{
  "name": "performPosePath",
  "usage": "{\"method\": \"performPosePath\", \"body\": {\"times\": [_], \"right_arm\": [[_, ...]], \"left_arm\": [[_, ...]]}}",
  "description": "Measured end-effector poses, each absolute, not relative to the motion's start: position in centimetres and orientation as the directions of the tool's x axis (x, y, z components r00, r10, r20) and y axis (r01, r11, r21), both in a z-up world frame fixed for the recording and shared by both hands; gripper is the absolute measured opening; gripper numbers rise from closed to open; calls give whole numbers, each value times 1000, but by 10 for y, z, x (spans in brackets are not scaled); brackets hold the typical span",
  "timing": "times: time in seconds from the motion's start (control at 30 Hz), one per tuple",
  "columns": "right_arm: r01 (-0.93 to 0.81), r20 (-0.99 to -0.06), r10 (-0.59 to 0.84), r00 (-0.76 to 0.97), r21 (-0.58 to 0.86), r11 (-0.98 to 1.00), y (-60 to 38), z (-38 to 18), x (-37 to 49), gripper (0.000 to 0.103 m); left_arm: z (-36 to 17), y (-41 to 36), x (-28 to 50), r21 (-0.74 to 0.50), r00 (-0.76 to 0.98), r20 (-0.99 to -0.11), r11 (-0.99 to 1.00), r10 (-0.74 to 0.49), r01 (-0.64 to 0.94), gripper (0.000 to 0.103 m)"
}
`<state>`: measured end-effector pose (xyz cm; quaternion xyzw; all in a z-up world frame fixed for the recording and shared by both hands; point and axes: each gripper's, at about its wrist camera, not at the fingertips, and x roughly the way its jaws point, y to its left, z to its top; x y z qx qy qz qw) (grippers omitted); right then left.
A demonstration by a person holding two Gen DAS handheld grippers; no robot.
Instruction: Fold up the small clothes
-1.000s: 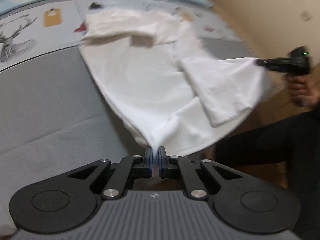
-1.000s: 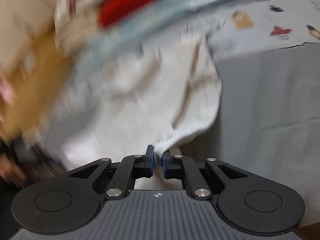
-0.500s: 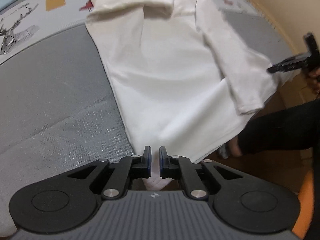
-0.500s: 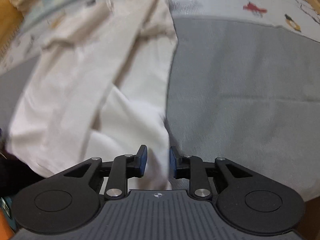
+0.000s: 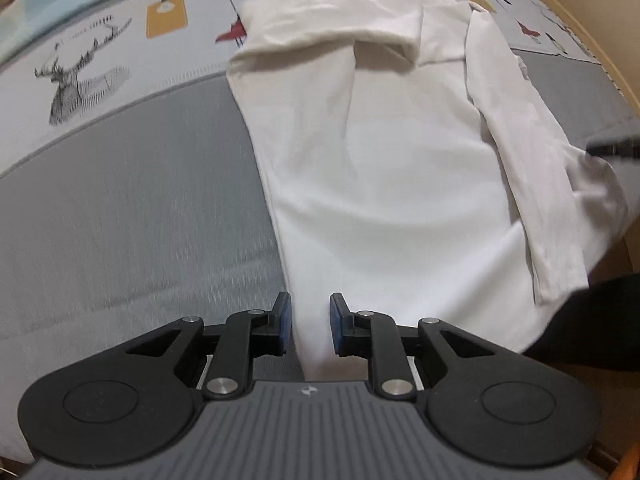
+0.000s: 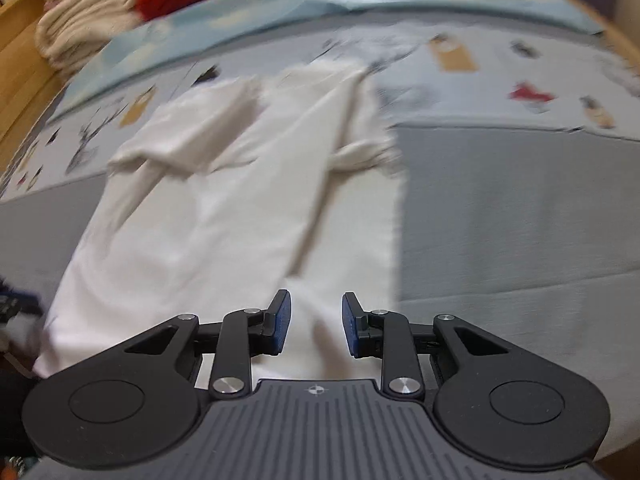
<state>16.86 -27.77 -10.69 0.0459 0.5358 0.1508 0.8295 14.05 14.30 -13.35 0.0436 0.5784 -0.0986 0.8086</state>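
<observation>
Your left claw (image 5: pixel 310 322) stands open at lower centre of the left wrist view, its blue pads on either side of the near hem of the white long-sleeved cotton shirt (image 5: pixel 380 184) but gripping nothing. The shirt lies spread lengthwise up the middle of that frame on the grey bed cover (image 5: pixel 120 200). One sleeve is folded across the top and the other is laid down the right side of the body. Its lower right corner hangs past the bed edge, by your dark trouser leg (image 5: pixel 592 320).

In the right wrist view, your right claw (image 6: pixel 316 324) is open too, empty, over the near hem of the shirt (image 6: pixel 240 216). That view is blurred, so the hem's exact lie is unclear.

Judging the risks:
- The overhanging corner may drag the hem off the bed if you lift only one side.
- The loose right sleeve could slide out of its fold when you carry the hem up, because nothing pins it.
- Closing a claw too deep might pinch the bed cover along with the cloth.

No container shows in either view. At upper left of the right wrist view, cream and red folded fabrics (image 6: pixel 120 8) sit piled beyond the printed sheet (image 6: pixel 500 64).
</observation>
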Motion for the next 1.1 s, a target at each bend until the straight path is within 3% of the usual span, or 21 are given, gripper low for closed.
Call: {"method": "performPosePath", "body": {"times": [0.07,0.23,0.27,0.3,0.43,0.5,0.6,0.7,0.77,0.8,0.83,0.87,0.9,0.97,1.1], "right_arm": [[-210,-892,363,271,313,926,-265,-123,173,32],[-240,-934,330,133,293,926,-233,-157,175,33],[-248,-933,330,143,289,924,-229,-158,173,24],[-255,-925,345,161,299,920,-229,-156,173,0],[-236,-861,442,251,389,891,-244,-124,178,1],[-271,-853,430,296,357,894,-262,-98,186,1],[-275,-896,279,347,187,943,-306,-62,221,1],[-152,-912,28,409,-38,988,-366,-30,273,1],[108,-811,-341,476,-331,938,-413,-15,309,4],[288,-714,-510,479,-421,860,-435,-6,318,11],[456,-629,-606,487,-409,791,-455,5,320,16],[565,-602,-605,521,-289,773,-473,12,313,29],[617,-609,-557,564,-137,775,-486,13,302,36],[627,-616,-438,655,119,770,-497,-10,277,35],[576,-694,-260,672,268,773,-484,-98,253,35]], "left_arm": [[-132,133,147,-36,321,-941,978,-102,205,22],[-115,110,161,-36,381,-919,982,-105,183,22],[-110,108,165,-34,393,-914,983,-103,179,22],[-105,104,167,-34,406,-908,984,-102,173,22],[-86,94,180,-42,466,-878,987,-110,154,22],[-80,91,184,-44,485,-866,986,-117,159,22],[-75,88,191,-37,501,-858,986,-115,164,22],[-73,85,196,-40,506,-854,986,-119,163,22],[-73,82,198,-36,508,-853,984,-121,174,22],[-73,81,199,-37,506,-854,983,-123,177,22],[-74,79,200,-38,503,-855,982,-126,183,22],[-75,78,200,-37,501,-856,981,-128,188,22],[-77,77,201,-34,498,-857,980,-129,194,22],[-80,74,202,-29,492,-861,978,-128,204,22],[-86,68,204,-25,477,-870,977,-126,212,22]]}}
